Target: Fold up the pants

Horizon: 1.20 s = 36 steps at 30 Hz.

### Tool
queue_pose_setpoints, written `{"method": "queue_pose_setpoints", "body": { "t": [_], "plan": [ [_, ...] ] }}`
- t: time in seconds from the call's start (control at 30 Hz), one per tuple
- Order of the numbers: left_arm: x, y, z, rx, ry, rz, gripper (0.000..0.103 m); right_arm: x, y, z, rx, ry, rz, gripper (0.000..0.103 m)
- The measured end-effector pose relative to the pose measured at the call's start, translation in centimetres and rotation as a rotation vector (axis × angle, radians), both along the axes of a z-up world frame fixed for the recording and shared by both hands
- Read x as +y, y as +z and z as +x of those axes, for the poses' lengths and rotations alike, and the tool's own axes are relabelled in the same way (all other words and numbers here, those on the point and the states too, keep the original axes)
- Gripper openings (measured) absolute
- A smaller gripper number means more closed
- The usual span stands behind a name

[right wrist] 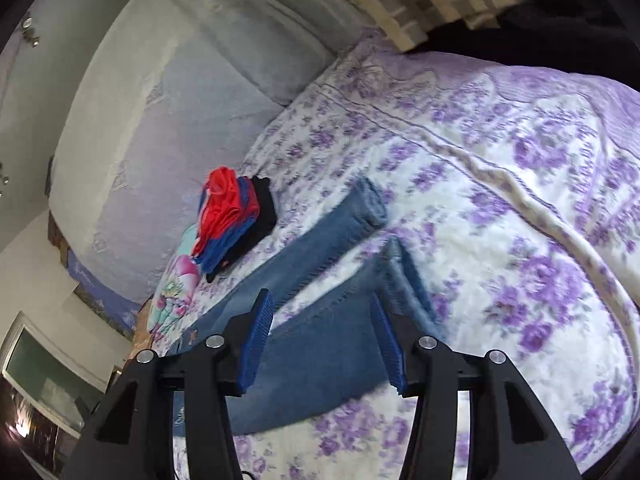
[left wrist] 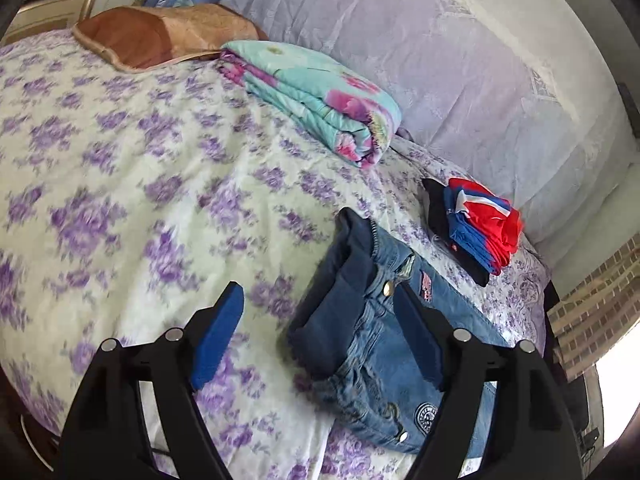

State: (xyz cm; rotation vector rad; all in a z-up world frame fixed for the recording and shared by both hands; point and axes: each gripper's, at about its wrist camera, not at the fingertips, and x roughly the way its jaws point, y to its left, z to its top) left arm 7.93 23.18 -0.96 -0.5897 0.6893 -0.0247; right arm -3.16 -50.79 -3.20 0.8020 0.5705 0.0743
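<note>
A pair of blue denim pants [left wrist: 372, 340] lies on the purple-flowered bedsheet [left wrist: 120, 168]. In the left wrist view its buttoned waist is nearest, with the upper part doubled over. My left gripper [left wrist: 320, 292] hovers over that waist, open, with nothing pinched between its blue pads. In the right wrist view the two legs [right wrist: 320, 344] stretch away side by side, cuffs far from me. My right gripper [right wrist: 320, 296] is open above the nearer leg, and its pads do not press on the cloth.
A folded stack of red, blue and black clothes [left wrist: 476, 224] [right wrist: 232, 220] sits beyond the pants. A folded turquoise floral quilt [left wrist: 320, 96] and a brown pillow [left wrist: 160, 36] lie further back. A pale lavender padded backrest [left wrist: 440, 60] and a brick wall [left wrist: 592, 320] border the bed.
</note>
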Motion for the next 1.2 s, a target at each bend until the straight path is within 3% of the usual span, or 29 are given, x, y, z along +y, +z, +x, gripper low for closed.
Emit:
{"method": "queue_pose_setpoints", "body": {
  "t": [0.1,0.17,0.4,0.57,0.63,0.7,0.77,0.8,0.9,1.0,1.2],
  "plan": [
    [-0.6,0.4,4.0,0.004,-0.058,-0.002,0.078,3.2,0.7,2.1,-0.041,0.116,0.008,0.071],
    [-1.0,-0.1,7.3,0.036,-0.096,-0.032,0.082,5.5,1.0,3.2,-0.047,0.185,-0.01,0.074],
    [-3.3,-3.4,16.5,0.194,-0.223,-0.098,0.081,9.1,1.0,5.6,-0.003,0.271,-0.046,0.076],
    [-4.8,-5.3,20.0,0.256,-0.24,-0.042,0.081,10.4,1.3,7.8,0.014,0.302,-0.075,0.077],
    [-4.8,-6.1,20.9,0.268,-0.25,-0.055,0.08,11.0,1.1,8.9,0.024,0.328,-0.087,0.078],
    [-4.7,-6.7,21.5,0.275,-0.26,-0.075,0.071,12.0,1.0,9.9,0.033,0.359,-0.101,0.078],
    [-4.9,-6.9,21.6,0.262,-0.284,-0.087,0.041,12.9,0.9,11.3,0.037,0.391,-0.114,0.078],
    [-5.0,-6.9,21.5,0.246,-0.292,-0.096,0.037,13.4,0.9,12.1,0.036,0.408,-0.117,0.078],
    [-5.0,-6.1,20.5,0.162,-0.279,-0.083,0.01,14.7,1.0,15.0,0.026,0.452,-0.127,0.078],
    [-4.4,-5.1,19.2,0.052,-0.286,-0.133,0.01,16.1,1.1,18.7,0.019,0.516,-0.143,0.078],
    [-4.6,-3.8,18.5,-0.027,-0.309,-0.132,0.01,18.9,0.7,26.4,0.037,0.672,-0.276,0.079]
  ]
}}
